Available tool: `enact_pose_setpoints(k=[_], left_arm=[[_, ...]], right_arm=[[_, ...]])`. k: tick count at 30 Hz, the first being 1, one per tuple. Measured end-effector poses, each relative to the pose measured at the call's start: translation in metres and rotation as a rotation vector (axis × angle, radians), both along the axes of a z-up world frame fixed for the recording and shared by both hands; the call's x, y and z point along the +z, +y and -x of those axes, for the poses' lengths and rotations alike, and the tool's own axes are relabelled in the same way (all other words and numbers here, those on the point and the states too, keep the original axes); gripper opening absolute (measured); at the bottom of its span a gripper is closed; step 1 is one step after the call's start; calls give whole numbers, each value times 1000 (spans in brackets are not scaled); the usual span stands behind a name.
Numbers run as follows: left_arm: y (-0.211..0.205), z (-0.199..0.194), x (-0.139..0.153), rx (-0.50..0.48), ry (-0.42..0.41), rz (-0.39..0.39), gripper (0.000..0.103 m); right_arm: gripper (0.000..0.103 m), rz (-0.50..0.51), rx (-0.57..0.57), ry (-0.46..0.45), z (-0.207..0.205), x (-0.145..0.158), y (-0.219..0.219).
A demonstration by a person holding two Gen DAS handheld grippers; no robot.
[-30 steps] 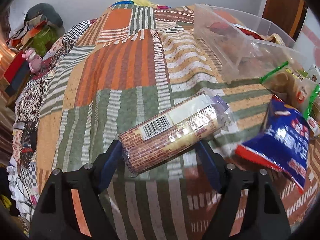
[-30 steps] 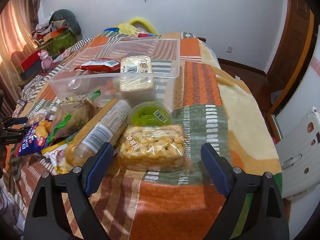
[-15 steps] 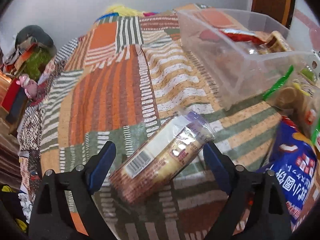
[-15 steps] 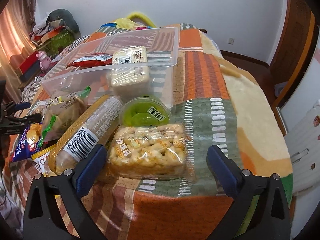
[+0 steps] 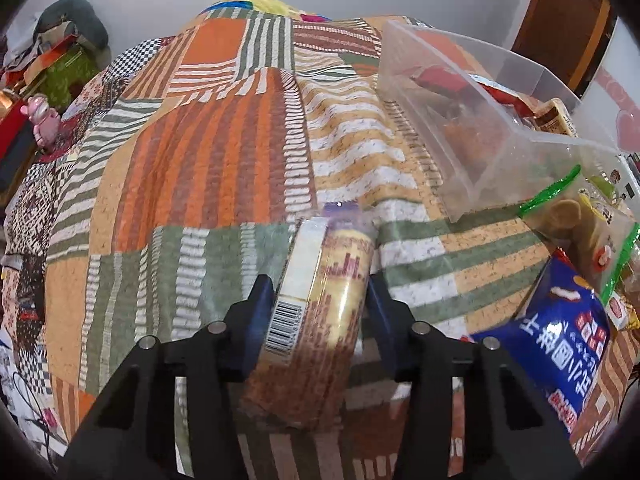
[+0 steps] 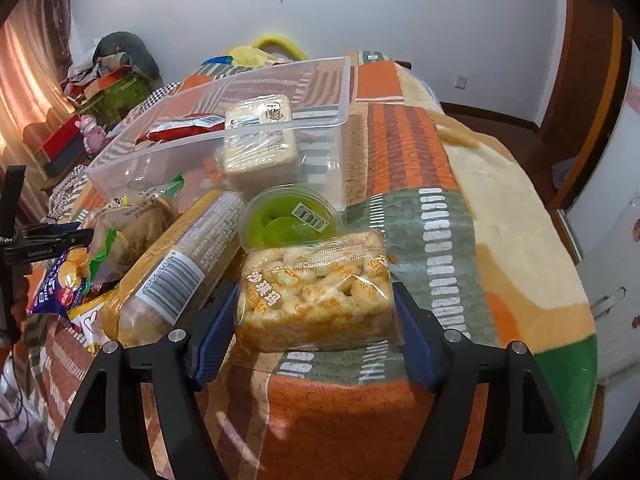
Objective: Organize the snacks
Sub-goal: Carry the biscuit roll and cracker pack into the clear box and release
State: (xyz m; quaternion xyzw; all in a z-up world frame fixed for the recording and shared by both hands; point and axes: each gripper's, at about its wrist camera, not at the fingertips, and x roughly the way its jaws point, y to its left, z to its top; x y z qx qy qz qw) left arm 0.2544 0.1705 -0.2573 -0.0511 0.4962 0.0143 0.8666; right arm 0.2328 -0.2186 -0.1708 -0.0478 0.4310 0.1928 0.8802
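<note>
My left gripper point(image 5: 320, 304) is shut on a long brown biscuit roll point(image 5: 316, 304) with a barcode, held between the blue pads above the patchwork blanket point(image 5: 208, 152). My right gripper point(image 6: 316, 320) is shut on a clear pack of puffed rice cakes point(image 6: 316, 296); the blue pads press both sides. A clear plastic bin point(image 6: 280, 88) stands behind it and holds a red packet point(image 6: 184, 126) and a beige wrapped block point(image 6: 260, 140). The bin also shows in the left wrist view point(image 5: 500, 120).
A green tub point(image 6: 288, 220), a long yellow biscuit roll point(image 6: 180, 264), a bun bag point(image 6: 132, 224) and a blue snack bag point(image 5: 560, 344) lie in front of the bin. The bed edge drops off on the right point(image 6: 560, 280). Clutter sits at the far left point(image 5: 60, 48).
Both grippers have closed: the left on the brown biscuit roll, which turned to point lengthwise away, the right on the rice cake pack after moving in closer.
</note>
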Motion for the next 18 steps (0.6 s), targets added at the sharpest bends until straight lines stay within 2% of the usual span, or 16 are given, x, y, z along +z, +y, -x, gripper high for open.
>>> enact_pose_setpoints(k=[6,9,18], left_arm=[[-3,21,13,29,-24,28,45],[-6,28,30,36,-59,41,45],[-24,31,81,31,-173,13,44]], right_arm=[[70,-2,-5,-19,0,8,-1],[70,-9,-10,-37,0,15,-3],[70,-51,-11,-108,-3,39,-6]])
